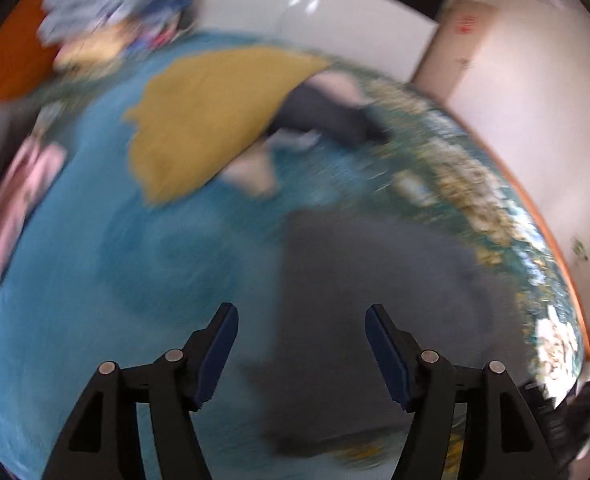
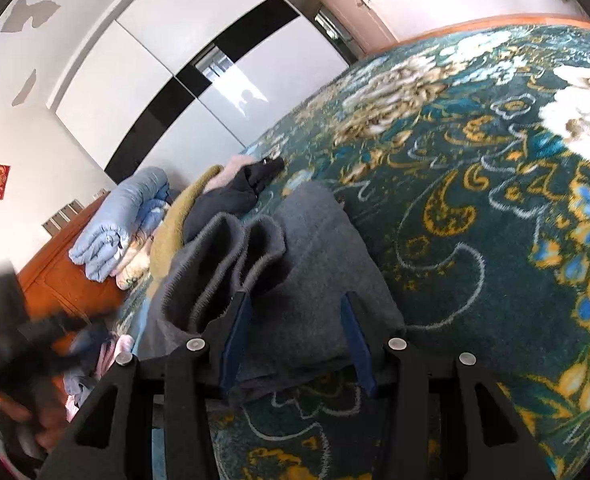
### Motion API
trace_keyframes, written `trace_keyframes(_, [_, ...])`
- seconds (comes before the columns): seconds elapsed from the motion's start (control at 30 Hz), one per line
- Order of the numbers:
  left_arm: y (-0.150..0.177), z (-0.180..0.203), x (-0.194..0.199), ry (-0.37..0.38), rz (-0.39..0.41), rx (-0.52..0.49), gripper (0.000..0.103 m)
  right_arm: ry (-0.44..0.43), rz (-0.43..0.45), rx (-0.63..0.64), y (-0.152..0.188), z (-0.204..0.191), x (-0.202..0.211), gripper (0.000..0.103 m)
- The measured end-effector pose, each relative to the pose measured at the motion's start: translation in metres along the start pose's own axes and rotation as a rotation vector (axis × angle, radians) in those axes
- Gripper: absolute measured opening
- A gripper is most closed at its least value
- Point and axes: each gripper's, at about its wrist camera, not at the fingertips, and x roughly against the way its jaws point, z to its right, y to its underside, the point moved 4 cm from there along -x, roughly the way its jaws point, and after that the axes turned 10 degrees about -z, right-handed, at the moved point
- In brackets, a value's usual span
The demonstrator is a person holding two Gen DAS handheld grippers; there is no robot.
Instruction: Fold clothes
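A folded dark grey fleece garment (image 2: 295, 264) lies on the teal floral bedspread (image 2: 475, 200). My right gripper (image 2: 297, 328) is open, its jaws just above the garment's near edge, empty. In the blurred left wrist view the same grey garment (image 1: 375, 288) lies ahead of my left gripper (image 1: 301, 320), which is open and empty above it. A mustard garment (image 1: 211, 120) lies beyond, with a dark navy garment (image 1: 327, 112) beside it. In the right wrist view the mustard garment (image 2: 175, 228) and the navy garment (image 2: 231, 196) sit behind the grey one.
A rolled light blue quilt (image 2: 123, 220) rests on an orange wooden headboard (image 2: 71, 280). Pink clothing (image 1: 19, 188) lies at the left. A white and black wardrobe (image 2: 199, 72) stands behind the bed. The other gripper shows blurred at the lower left (image 2: 23, 344).
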Motion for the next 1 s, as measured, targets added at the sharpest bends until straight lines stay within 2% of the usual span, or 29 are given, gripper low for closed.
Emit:
trace_keyframes(0.13, [0.013, -0.02, -0.021, -0.016, -0.054, 0.013, 0.07, -0.132, 0.038, 0.006, -0.004, -0.014, 0.017, 0.049])
trace_keyframes(0.17, [0.014, -0.019, -0.026, -0.011, -0.066, 0.013, 0.07, -0.152, 0.04, 0.026, -0.004, -0.02, 0.019, 0.057])
trace_keyframes(0.2, [0.014, -0.018, -0.03, -0.008, -0.074, 0.01, 0.07, -0.171, 0.043, 0.046, -0.003, -0.027, 0.021, 0.072])
trace_keyframes(0.23, [0.014, -0.016, -0.033, -0.011, -0.076, 0.0, 0.07, -0.188, 0.043, 0.067, -0.003, -0.033, 0.022, 0.078])
trace_keyframes(0.3, [0.014, -0.014, -0.036, -0.014, -0.076, -0.02, 0.07, -0.157, -0.016, 0.081, 0.001, -0.036, 0.01, 0.079])
trace_keyframes(0.43, [0.01, -0.023, -0.031, 0.063, -0.076, -0.005, 0.07, -0.103, -0.121, 0.013, 0.005, -0.022, -0.016, 0.079])
trace_keyframes(0.5, [0.007, -0.033, -0.027, 0.091, -0.069, 0.013, 0.07, -0.135, -0.143, -0.034, 0.003, -0.015, -0.022, 0.079])
trace_keyframes(0.67, [0.0, -0.052, -0.02, 0.142, -0.052, 0.048, 0.07, -0.21, -0.176, 0.04, -0.003, -0.036, -0.023, 0.079])
trace_keyframes(0.77, [-0.001, -0.059, -0.024, 0.164, -0.061, 0.064, 0.07, -0.189, -0.187, 0.047, -0.003, -0.036, -0.027, 0.079])
trace_keyframes(0.83, [0.001, -0.062, -0.027, 0.173, -0.071, 0.071, 0.07, -0.167, -0.209, -0.006, -0.007, -0.024, -0.037, 0.076])
trace_keyframes(0.87, [0.001, -0.063, -0.028, 0.18, -0.076, 0.071, 0.07, -0.157, -0.219, -0.032, -0.009, -0.019, -0.042, 0.065])
trace_keyframes(1.0, [0.0, -0.065, -0.03, 0.191, -0.082, 0.072, 0.07, -0.155, -0.239, -0.07, -0.015, -0.02, -0.051, 0.048])
